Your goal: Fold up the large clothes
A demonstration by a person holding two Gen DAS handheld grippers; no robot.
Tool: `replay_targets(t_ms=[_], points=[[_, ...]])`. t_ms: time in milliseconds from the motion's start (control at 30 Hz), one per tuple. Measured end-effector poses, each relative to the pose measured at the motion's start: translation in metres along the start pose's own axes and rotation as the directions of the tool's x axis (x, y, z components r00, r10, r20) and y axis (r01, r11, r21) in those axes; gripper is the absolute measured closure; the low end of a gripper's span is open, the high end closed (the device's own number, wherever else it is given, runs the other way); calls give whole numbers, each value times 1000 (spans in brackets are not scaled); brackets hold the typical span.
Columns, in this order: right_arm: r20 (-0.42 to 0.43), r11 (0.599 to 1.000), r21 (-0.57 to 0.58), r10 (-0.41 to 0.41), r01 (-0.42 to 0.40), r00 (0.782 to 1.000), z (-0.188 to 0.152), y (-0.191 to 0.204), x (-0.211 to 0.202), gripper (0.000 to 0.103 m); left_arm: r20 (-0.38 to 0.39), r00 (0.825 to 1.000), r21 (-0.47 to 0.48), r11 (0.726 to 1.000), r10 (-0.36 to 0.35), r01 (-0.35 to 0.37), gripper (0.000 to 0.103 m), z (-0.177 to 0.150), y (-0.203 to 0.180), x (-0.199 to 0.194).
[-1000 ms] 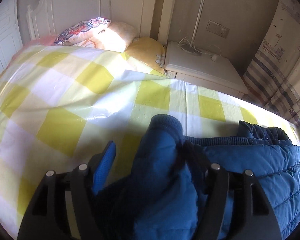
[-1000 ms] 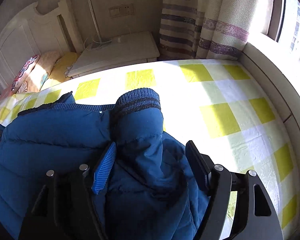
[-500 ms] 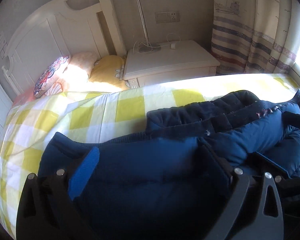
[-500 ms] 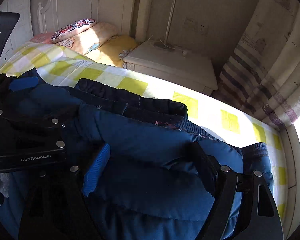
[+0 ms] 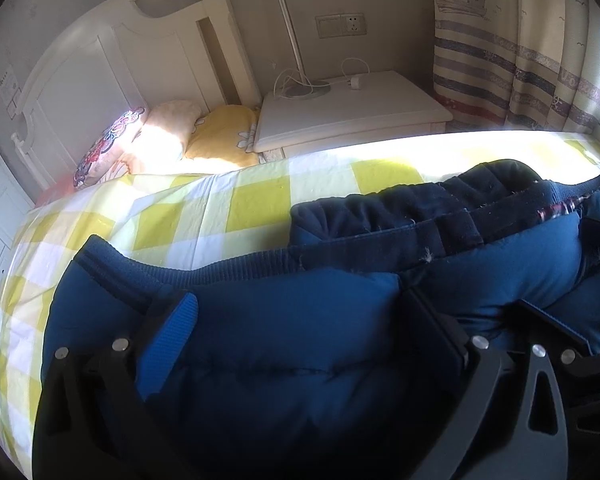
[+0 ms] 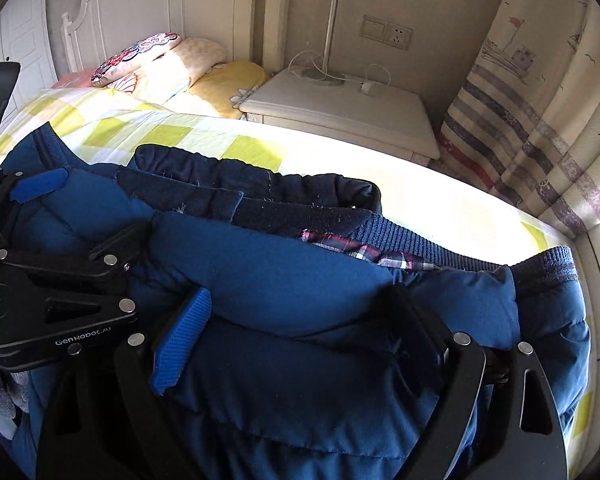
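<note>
Bedroom, counted left to right.

- Headboard [image 5: 112,76]: one, white, at the bed's far end.
- Pillows [image 5: 164,136]: three, in a row below the headboard: one floral, one pale, one yellow.
- Bed [image 5: 256,200]: one, under a yellow-and-white checked sheet.
- Jacket [image 5: 300,344]: one, blue, padded, lying across the near side of the bed, folded over itself. Two knit cuffs show, one at its left end and one at its right [image 6: 548,264]; a strip of plaid lining shows at the collar.
- Left tool [image 5: 296,320]: one, jaws spread wide, having just been opening; jacket padding lies between them, not pinched.
- Right tool [image 6: 300,324]: one, just beside the left tool, jaws apart and just opened further; jacket fabric between them, not pinched.
- Nightstand [image 5: 352,112]: one, white, with one lamp base and one white cable with a plug on top.
- Wall socket [image 5: 342,26]: one.
- Curtain [image 5: 516,48]: one, striped.
</note>
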State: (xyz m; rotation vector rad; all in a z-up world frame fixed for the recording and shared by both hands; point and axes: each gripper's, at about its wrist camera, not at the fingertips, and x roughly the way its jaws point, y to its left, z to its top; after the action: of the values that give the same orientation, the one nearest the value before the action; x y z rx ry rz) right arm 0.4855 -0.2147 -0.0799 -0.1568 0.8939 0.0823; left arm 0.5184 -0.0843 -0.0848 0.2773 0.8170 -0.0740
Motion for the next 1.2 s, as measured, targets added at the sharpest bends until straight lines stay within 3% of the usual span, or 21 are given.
replay_targets(t_ms=[200,400,433,500,567,667,733,767,833,1033,1133,1200], points=[[-14,1000,24,19,-19,1000,1,-4,5,15,-11,999,-21,999,-32,32,2,0,5,4],[-22,997,39,70,-69,997,2,-10,-2,14,-77,987,-72,989,-138,133,2,5,23,6],[-28,996,41,77,-76,997,3,-14,-7,14,-82,990,-62,992,-118,113,2,7,28,1],[-2,999,31,-7,7,1000,3,-24,-23,15,-20,998,-53,997,-60,59,3,9,45,-20],[45,998,18,-55,54,997,1,-41,-41,14,21,999,-62,997,-49,50,3,11,68,-36],[-3,991,49,-123,123,992,-7,-78,-39,14,-14,1000,-80,997,19,-20,3,6,102,-26],[-63,990,114,-76,83,995,-22,-104,-22,13,-81,997,-89,996,14,-21,3,-7,115,-2],[-50,986,167,-17,25,999,-30,-113,-17,12,-114,993,-117,993,-30,16,2,-14,120,9],[0,971,234,41,-40,999,-39,-124,-14,12,-122,988,-190,979,-99,74,2,-19,131,19],[29,956,280,84,-89,996,-43,-129,-9,11,-132,978,-284,952,-160,117,2,-25,143,28],[4,966,253,45,-45,999,-40,-122,-9,11,-142,984,-270,961,-105,64,2,-23,139,25],[-64,975,220,-12,26,998,-32,-115,-13,11,-136,991,-208,978,5,-34,3,-18,129,12]])
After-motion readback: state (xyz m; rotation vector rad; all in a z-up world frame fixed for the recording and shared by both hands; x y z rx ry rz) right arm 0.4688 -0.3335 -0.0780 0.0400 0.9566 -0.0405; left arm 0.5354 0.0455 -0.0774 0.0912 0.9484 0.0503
